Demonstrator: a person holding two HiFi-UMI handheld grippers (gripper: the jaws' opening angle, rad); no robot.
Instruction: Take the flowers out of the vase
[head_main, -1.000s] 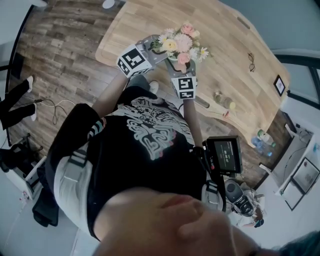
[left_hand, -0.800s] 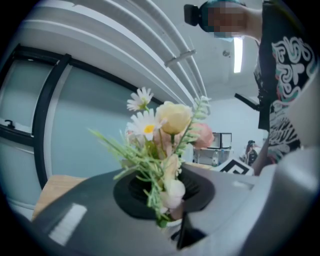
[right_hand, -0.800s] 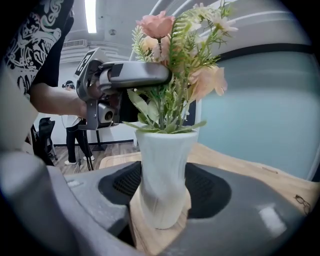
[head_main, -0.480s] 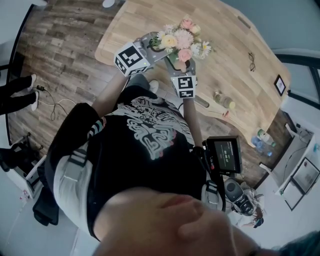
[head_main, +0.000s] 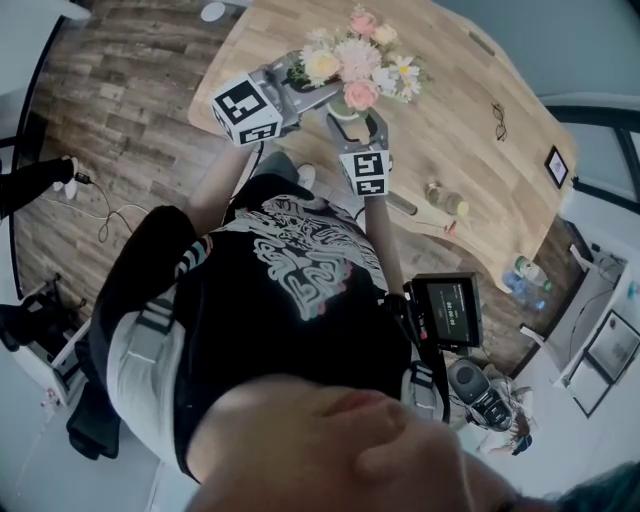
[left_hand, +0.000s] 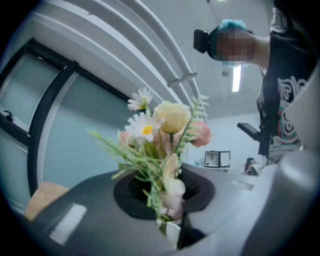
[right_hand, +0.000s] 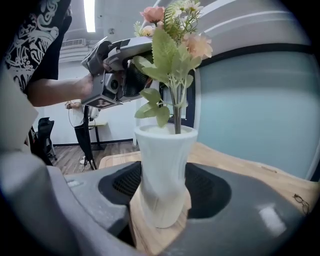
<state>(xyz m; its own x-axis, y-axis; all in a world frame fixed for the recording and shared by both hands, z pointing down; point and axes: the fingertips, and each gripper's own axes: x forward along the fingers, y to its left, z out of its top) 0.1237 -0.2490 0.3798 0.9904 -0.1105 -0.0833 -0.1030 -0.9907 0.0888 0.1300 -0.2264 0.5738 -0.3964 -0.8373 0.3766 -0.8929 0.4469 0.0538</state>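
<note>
1. Two hand-held grippers are working over the light wooden table (head_main: 470, 150), and both have something between their jaws.
2. The left gripper (head_main: 318, 92) has its jaws pinched narrow, clamped on the green stems of the bunch of artificial flowers (head_main: 358, 62), which has pink, cream-yellow and white daisy heads with green sprigs.
3. In the left gripper view, the stems are caught low between the grey jaws of the left gripper (left_hand: 170, 220), and the flowers (left_hand: 165, 130) fan up above them against the ceiling.
4. The right gripper (head_main: 350, 122) has its jaws spread wide, one on each side of the white ribbed vase (head_main: 345, 108).
5. In the right gripper view, the vase (right_hand: 162, 165) stands upright on the table (right_hand: 240, 170) between the dark pads of the right gripper (right_hand: 162, 202). The pads seem to press on its lower body, though the contact is hard to read.
6. The flowers (right_hand: 175, 45) sit high above the rim, but one dark stem runs down into the mouth of the vase, so they are not out yet.
7. The left gripper (right_hand: 142, 62) is up and to the left of the vase, reaching into the foliage under the blooms.
8. A pair of dark-framed eyeglasses (head_main: 502, 123) lies well apart on the far side of the table.
</note>
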